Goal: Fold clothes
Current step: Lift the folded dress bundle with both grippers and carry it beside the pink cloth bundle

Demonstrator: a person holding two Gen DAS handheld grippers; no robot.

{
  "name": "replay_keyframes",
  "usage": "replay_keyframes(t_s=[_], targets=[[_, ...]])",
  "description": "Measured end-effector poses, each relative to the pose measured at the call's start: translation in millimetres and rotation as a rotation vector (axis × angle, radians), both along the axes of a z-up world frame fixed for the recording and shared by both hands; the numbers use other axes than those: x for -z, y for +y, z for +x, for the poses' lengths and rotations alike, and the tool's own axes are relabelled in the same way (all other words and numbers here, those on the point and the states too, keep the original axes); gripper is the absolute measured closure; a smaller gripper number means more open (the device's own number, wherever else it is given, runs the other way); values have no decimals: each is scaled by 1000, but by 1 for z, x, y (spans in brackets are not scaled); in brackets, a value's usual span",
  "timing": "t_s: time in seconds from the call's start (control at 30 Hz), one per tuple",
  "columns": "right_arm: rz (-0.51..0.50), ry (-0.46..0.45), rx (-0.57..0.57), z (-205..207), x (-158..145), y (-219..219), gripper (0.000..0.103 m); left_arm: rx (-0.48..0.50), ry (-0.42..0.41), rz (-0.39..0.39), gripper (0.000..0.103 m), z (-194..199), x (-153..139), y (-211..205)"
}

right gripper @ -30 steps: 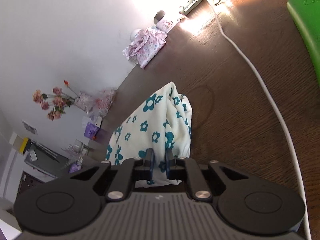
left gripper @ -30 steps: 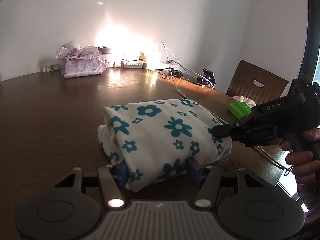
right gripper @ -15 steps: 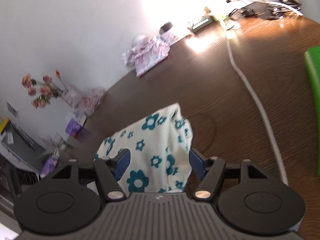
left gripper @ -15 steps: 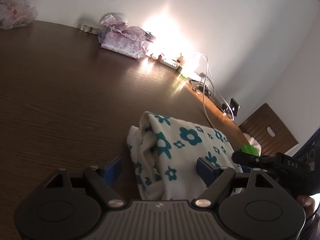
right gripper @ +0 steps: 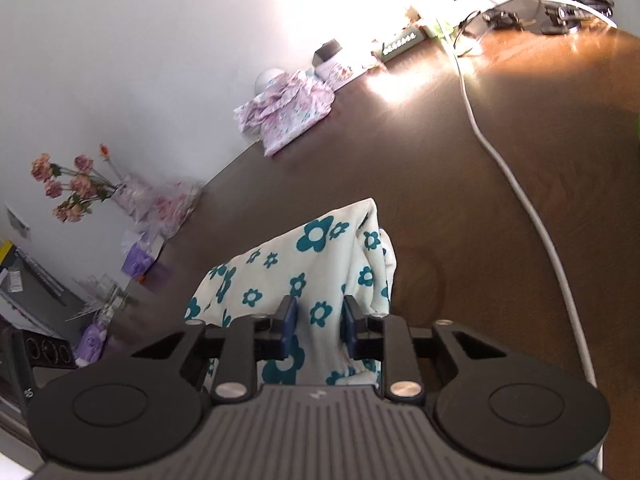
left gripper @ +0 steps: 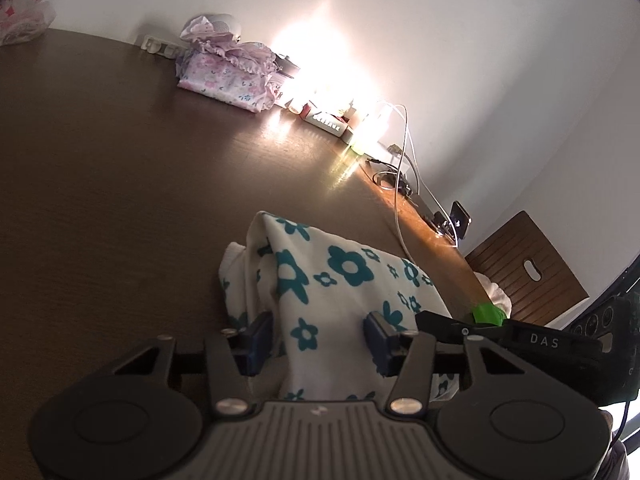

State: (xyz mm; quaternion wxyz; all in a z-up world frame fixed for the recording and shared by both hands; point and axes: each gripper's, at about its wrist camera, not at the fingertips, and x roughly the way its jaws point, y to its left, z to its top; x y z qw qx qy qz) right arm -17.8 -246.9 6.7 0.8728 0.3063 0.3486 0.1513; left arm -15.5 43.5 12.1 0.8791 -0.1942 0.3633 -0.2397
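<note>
Both grippers are on the folded white garment with teal flowers (left gripper: 340, 280) right now, which lies as a thick bundle on the dark wooden tabletop (left gripper: 120, 208), out in the open middle and well away from the far edge along the wall. The left gripper (left gripper: 320, 338) has its blue pads either side of the bundle's near end, jaws about halfway apart and closing, cloth filling the gap between them; the left pad (left gripper: 256, 336) sits against a fold while the right pad looks just shy of the fabric, so no firm pinch there. Over on the other side, the right gripper (right gripper: 318, 328) comes at the same garment (right gripper: 312, 264) with its jaws narrower and also closing, a strip of flowered cloth between the pads, which look to be right at the fabric but not clearly squeezing it. In the left view the right gripper's black body (left gripper: 520, 344) pokes in beside the bundle. Along the far edge by the wall sits a folded pink floral garment (left gripper: 228, 76), and a white cable (right gripper: 520, 184) trails across the tabletop towards the near right edge
</note>
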Motion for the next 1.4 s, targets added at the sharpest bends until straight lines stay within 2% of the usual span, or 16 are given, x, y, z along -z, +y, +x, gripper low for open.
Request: replay_keyframes(t_s=[0.07,0.13,0.17,0.2,0.23,0.27,0.3,0.33,0.4,0.57,0.63,0.7,0.87,0.97,1.17,1.4], targets=[[0,2,20,15,1,-2,78,-10,-24,9,54,12,1,-3],[-6,2,22,22,-4,-4,71,-31,-38,31,45,19,-1,-1],[-14,-3,17,23,-8,-4,69,-52,-33,35,45,20,-4,4],[-22,-8,13,24,-12,-5,58,-69,-32,38,42,19,-7,9],[-32,-14,9,25,-16,-5,49,-82,-35,47,34,18,-9,14],[-62,-26,6,23,-19,-5,32,-96,-38,55,31,16,-10,20],[-83,-29,4,22,-21,-5,23,-107,-34,60,26,16,-10,25],[-93,-22,0,24,-20,-5,23,-107,-14,54,26,18,-8,28],[-79,3,-6,28,-13,-4,23,-96,30,32,26,23,-3,31],[-23,36,-26,36,-2,0,26,-63,70,-18,27,31,5,25],[4,43,-24,40,2,-2,36,-61,78,-38,33,36,7,25],[34,51,-13,44,5,-5,54,-47,92,-53,41,41,8,22],[91,75,17,61,11,-11,67,-29,127,-82,56,65,8,16],[58,69,41,77,5,-8,71,-18,144,-75,60,85,5,11],[-14,74,125,119,-7,2,72,-61,150,-73,61,139,5,-1],[-124,61,196,201,-16,11,76,-123,126,-43,61,220,4,-25]])
